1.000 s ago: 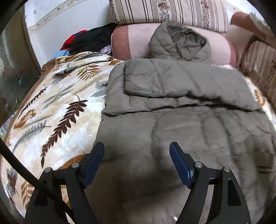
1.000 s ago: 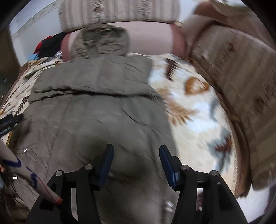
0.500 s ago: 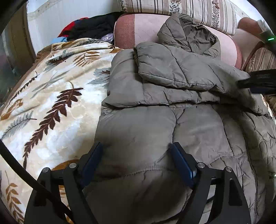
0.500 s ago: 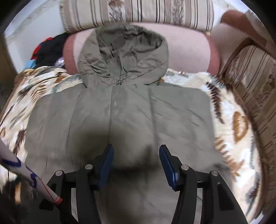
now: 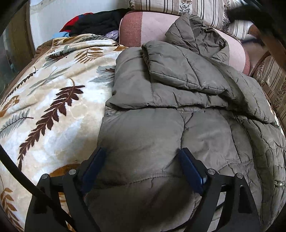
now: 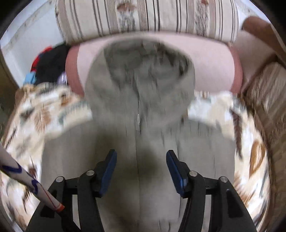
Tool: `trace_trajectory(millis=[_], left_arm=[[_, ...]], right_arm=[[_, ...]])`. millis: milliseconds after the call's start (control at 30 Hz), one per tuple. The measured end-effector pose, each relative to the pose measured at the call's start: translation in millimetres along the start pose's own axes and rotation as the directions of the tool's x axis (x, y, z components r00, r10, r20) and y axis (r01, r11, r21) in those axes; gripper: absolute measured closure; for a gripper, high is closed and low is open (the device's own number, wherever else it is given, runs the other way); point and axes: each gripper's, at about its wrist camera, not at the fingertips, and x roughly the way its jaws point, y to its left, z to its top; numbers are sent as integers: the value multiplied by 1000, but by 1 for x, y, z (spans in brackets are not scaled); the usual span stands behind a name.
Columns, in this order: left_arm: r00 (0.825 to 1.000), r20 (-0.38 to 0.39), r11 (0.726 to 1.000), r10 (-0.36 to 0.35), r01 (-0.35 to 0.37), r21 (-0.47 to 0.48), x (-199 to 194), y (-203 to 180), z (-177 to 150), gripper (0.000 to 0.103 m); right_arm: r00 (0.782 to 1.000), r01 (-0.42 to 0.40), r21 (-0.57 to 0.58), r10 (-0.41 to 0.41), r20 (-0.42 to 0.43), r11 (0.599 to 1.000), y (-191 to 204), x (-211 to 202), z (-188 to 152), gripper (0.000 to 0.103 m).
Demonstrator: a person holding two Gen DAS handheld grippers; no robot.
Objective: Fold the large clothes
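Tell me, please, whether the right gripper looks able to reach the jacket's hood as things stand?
Probably yes: the right gripper has its jaws opening with nothing between them, and only flat jacket lies between it and the hood; the picture is blurred, though.

A home living room is shown: a striped sofa cushion [image 5: 187, 10] is seen, a leaf-patterned blanket [image 5: 53, 92] is spread, and clothes are piled [image 5: 96, 21] in the corner.

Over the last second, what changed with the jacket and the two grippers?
The right gripper swept from the jacket's lower right up toward the hood, jaws opening with nothing between them. The left gripper dropped closer onto the hem, jaws opening astride it without pinching. The folded sleeve now looks rumpled. The blanket stayed put.
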Motion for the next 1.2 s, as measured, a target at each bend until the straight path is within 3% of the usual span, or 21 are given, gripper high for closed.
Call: trace_trajectory(millis=[67, 200, 300, 367, 500, 533, 567, 600, 633, 733, 967, 1100, 1200], left_arm=[[1000, -4, 1000, -1, 1, 2, 2, 0, 0, 16], [1000, -11, 1000, -8, 8, 4, 6, -1, 1, 12], [1000, -15, 1000, -21, 21, 2, 10, -1, 2, 9], [999, -15, 1000, -28, 28, 0, 11, -1, 2, 7], [999, -15, 999, -35, 35, -1, 14, 0, 3, 6], [999, -15, 999, -36, 36, -2, 14, -1, 3, 5], [999, -16, 999, -36, 36, -2, 15, -1, 3, 5], [999, -17, 999, -35, 35, -1, 15, -1, 3, 5], [999, -17, 999, -33, 33, 0, 15, -1, 3, 5], [999, -17, 1000, -28, 28, 2, 14, -2, 3, 5], [999, -14, 1000, -29, 29, -4, 11, -2, 4, 5], [997, 24, 997, -67, 68, -48, -4, 8, 4, 5], [995, 58, 994, -76, 81, -76, -20, 17, 3, 5]], right_arm=[[999, -33, 77, 29, 46, 996, 2, 5, 39, 15], [987, -159, 263, 143, 76, 952, 6, 32, 109, 11], [978, -211, 382, 189, 93, 900, 6, 63, 140, 11], [979, -203, 425, 185, 83, 882, 9, 83, 151, 11], [990, -134, 448, 140, 18, 884, 13, 127, 161, 15], [991, -127, 438, 137, 9, 890, 13, 134, 158, 34], [989, -131, 425, 145, 0, 896, 13, 138, 155, 71], [987, -138, 411, 158, -15, 901, 13, 141, 152, 86], [988, -136, 391, 155, -17, 910, 13, 138, 146, 90], [994, -103, 310, 107, 4, 945, 17, 108, 135, 94], [991, -128, 116, 124, 45, 985, 31, -16, 83, 96], [984, -178, 23, 178, 22, 984, 34, -86, 18, 96], [980, -199, -38, 200, 4, 979, 33, -121, -50, 96]])
